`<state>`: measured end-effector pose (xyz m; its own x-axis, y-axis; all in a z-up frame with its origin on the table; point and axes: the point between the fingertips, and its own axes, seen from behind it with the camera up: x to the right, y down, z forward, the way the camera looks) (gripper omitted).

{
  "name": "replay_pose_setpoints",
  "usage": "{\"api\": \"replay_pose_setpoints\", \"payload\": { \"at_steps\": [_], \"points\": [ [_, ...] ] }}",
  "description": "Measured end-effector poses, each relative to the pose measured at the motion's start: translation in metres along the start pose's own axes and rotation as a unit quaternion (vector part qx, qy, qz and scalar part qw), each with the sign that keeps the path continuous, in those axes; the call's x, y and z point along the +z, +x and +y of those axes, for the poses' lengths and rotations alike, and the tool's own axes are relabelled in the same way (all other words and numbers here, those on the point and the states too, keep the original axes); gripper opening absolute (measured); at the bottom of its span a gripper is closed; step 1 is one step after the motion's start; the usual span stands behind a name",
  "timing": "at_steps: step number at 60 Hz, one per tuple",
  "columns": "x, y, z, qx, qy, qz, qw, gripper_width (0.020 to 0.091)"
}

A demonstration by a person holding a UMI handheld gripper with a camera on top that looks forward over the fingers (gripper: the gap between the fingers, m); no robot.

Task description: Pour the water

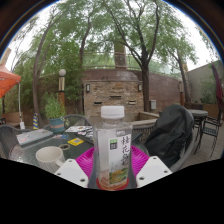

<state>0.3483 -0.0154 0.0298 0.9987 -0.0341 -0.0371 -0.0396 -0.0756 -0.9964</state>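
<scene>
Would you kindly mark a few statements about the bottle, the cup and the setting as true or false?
1. The bottle stands upright between the gripper jaws. True.
2. The bottle's cap is off. False: a white cap is on it.
3. A white cup sits on the table beside the bottle. True.
4. The scene is indoors. False: trees and a brick wall show it is outdoors.
5. The chair beyond the bottle is white. False: it is black.
</scene>
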Motion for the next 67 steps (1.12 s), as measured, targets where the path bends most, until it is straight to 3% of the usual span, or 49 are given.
{"api": "replay_pose_setpoints", "payload": {
  "at_steps": [2, 4, 12, 15, 22, 27, 29, 45, 61, 67],
  "points": [
    [0.000, -0.002, 0.010, -0.002, -0.013, -0.003, 1.000, 0.0489],
    [-0.002, -0.001, 0.001, -0.015, 0.003, -0.009, 1.000, 0.0488],
    [0.004, -0.009, -0.002, -0.020, 0.015, -0.005, 1.000, 0.0488],
    [0.005, -0.009, -0.002, -0.020, 0.016, -0.007, 1.000, 0.0519],
    [0.002, -0.009, -0.001, -0.020, 0.010, -0.009, 1.000, 0.0653],
    [-0.001, 0.000, 0.028, -0.018, -0.058, 0.003, 0.998, 0.0797],
    [-0.002, -0.002, 0.029, -0.017, -0.064, 0.005, 0.998, 0.0848],
    [-0.063, -0.001, 0.023, -0.023, -0.060, 0.017, 0.998, 0.0843],
    [-0.188, -0.024, 0.009, 0.038, -0.055, 0.012, 0.998, 0.0833],
    [-0.230, -0.047, 0.014, 0.084, -0.063, -0.013, 0.994, 0.0836]
  ]
}}
